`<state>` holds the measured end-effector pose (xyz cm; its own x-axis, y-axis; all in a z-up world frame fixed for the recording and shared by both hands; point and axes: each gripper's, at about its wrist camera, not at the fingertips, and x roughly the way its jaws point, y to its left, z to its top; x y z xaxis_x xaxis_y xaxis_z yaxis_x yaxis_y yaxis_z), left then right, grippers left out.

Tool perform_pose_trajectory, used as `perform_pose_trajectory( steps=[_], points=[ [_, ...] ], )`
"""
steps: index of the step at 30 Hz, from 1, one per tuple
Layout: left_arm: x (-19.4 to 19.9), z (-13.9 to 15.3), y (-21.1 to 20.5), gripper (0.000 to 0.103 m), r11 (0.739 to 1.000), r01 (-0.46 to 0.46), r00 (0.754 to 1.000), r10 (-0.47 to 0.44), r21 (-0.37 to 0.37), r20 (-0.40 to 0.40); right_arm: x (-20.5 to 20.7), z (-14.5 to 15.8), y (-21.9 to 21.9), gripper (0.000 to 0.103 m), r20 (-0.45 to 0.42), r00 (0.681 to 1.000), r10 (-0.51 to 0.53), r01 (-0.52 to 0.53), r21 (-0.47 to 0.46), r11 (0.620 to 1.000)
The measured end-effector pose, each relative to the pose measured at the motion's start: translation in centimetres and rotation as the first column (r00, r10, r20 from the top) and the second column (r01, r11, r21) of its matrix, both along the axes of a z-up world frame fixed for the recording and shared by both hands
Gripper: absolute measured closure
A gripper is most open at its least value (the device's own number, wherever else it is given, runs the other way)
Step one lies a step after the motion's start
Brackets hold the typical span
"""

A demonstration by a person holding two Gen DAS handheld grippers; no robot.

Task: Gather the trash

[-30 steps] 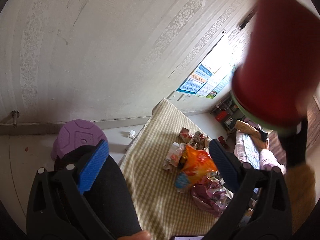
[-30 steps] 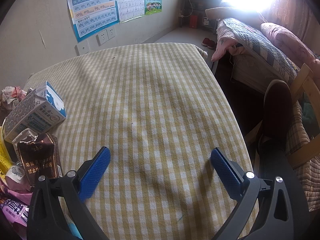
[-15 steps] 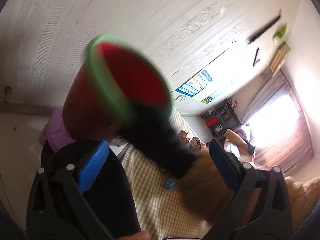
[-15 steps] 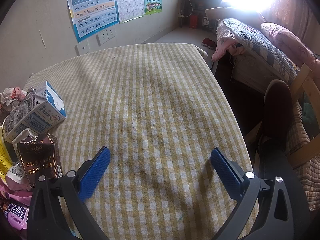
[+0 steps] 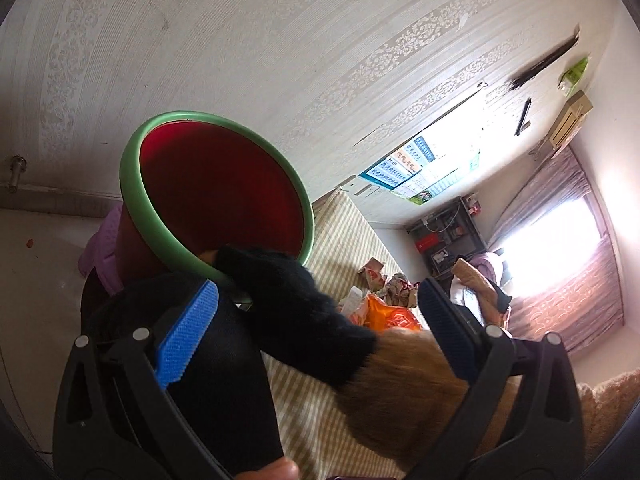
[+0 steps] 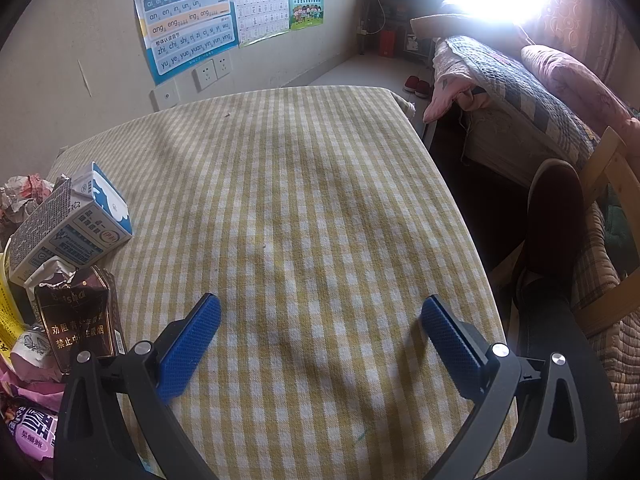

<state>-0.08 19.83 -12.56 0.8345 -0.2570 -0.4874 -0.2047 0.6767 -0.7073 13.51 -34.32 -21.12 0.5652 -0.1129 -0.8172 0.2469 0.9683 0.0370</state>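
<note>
Both tongs, left tongs (image 5: 318, 312) and right tongs (image 6: 320, 334), stand wide open and empty. Trash lies at the desk (image 6: 320, 200) left edge: milk carton (image 6: 68, 228) looks light and stiff, best gripped across its flat sides; wrappers (image 6: 76, 316) soft, slippery.

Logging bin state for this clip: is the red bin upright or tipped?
Tipped. The red bin has its green-rimmed mouth turned sideways toward the left wrist camera, and a black-sleeved hand grips its rim.

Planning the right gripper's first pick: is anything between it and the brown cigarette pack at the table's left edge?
Nothing visible: the open right gripper hovers over bare checked tablecloth, and the brown cigarette pack lies just beside its left finger.
</note>
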Motion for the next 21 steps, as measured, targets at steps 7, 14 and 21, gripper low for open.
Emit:
perform_pose_trajectory(
  steps=[7,14,21],
  points=[
    [0.7,0.2,-1.1,0.005,0.999,0.009,0.999,-0.007,0.048,-0.033,0.0,0.0,0.0,0.006,0.000,1.000,0.000,0.000,0.000,1.000],
    [2.5,0.7,-4.0,0.005,0.980,0.076,0.993,-0.058,0.182,-0.106,0.0,0.0,0.0,0.006,0.000,1.000,-0.001,0.001,0.000,1.000],
    [4.2,1.8,-9.9,0.005,0.888,0.209,0.977,-0.174,0.408,-0.124,0.0,0.0,0.1,0.006,-0.002,1.000,-0.002,0.002,-0.004,1.000]
  ],
)
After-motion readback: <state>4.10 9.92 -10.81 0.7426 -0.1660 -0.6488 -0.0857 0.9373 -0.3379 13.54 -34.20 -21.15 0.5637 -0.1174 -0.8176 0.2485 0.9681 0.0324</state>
